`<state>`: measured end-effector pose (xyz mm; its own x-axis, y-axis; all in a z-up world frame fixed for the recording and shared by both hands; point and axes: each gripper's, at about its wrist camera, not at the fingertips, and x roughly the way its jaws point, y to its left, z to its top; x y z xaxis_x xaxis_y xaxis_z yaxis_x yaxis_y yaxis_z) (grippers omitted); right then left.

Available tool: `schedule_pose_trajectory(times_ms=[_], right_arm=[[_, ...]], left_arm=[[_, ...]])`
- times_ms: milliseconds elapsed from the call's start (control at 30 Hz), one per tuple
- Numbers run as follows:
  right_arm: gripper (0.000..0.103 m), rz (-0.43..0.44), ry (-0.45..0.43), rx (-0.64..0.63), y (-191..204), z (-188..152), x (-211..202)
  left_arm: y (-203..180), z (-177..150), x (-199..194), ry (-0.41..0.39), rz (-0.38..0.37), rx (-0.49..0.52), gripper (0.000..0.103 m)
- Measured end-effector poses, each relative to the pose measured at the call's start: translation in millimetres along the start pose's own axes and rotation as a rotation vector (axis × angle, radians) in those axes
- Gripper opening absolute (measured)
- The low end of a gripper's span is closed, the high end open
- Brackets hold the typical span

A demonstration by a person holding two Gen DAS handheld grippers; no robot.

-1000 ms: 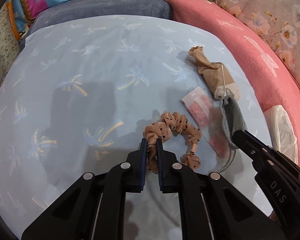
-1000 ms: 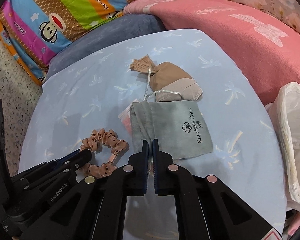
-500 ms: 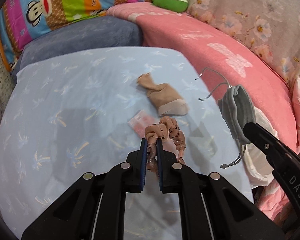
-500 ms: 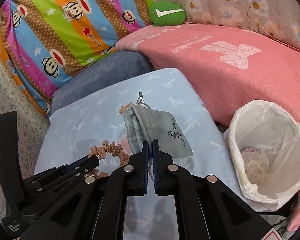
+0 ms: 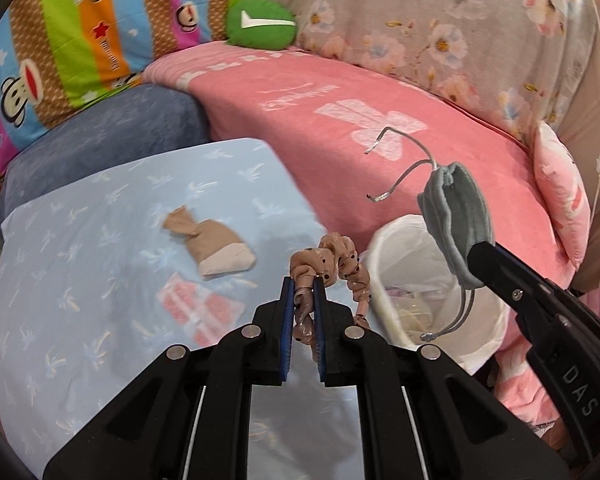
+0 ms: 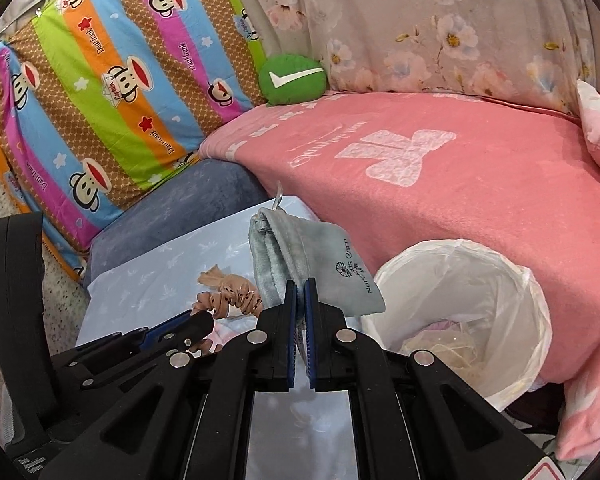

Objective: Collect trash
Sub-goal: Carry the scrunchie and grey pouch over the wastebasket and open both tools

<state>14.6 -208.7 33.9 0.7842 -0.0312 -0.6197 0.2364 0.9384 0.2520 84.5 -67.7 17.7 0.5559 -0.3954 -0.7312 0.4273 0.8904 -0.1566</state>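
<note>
Bright even indoor light, soft shadows, slight motion blur, strong fisheye bending, dark vignetted corners

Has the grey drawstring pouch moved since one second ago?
Yes. The grey drawstring pouch, then flat on the palm-print sheet, now hangs from the shut right gripper, lifted toward the white bin bag.

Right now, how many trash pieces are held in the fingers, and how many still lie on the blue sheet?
Held: 2, scrunchie in left gripper, grey pouch in right gripper
On blue sheet: 2, tan stocking bundle, pink packet
Total: 4
</note>
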Motion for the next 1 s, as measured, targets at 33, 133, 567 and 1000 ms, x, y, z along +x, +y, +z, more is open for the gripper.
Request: schedule_pose_trajectory(times_ms=[33, 133, 567, 1000], right_arm=[[0.004, -0.01, -0.005, 0.005, -6, 0, -3], [0.004, -0.042, -0.015, 0.018, -24, 0, -10], [0.004, -0.126, -0.019, 0.119, -95, -4, -18], [0.004, -0.165, 0.005, 0.181, -131, -12, -5]], left_arm=[[-8, 2, 1, -0.004, -0.01, 0.016, 0.009], [-29, 6, 4, -0.011, -0.025, 0.053, 0.01], [-98, 10, 28, 0.024, -0.101, 0.163, 0.01], [-128, 13, 55, 0.072, -0.149, 0.207, 0.014]])
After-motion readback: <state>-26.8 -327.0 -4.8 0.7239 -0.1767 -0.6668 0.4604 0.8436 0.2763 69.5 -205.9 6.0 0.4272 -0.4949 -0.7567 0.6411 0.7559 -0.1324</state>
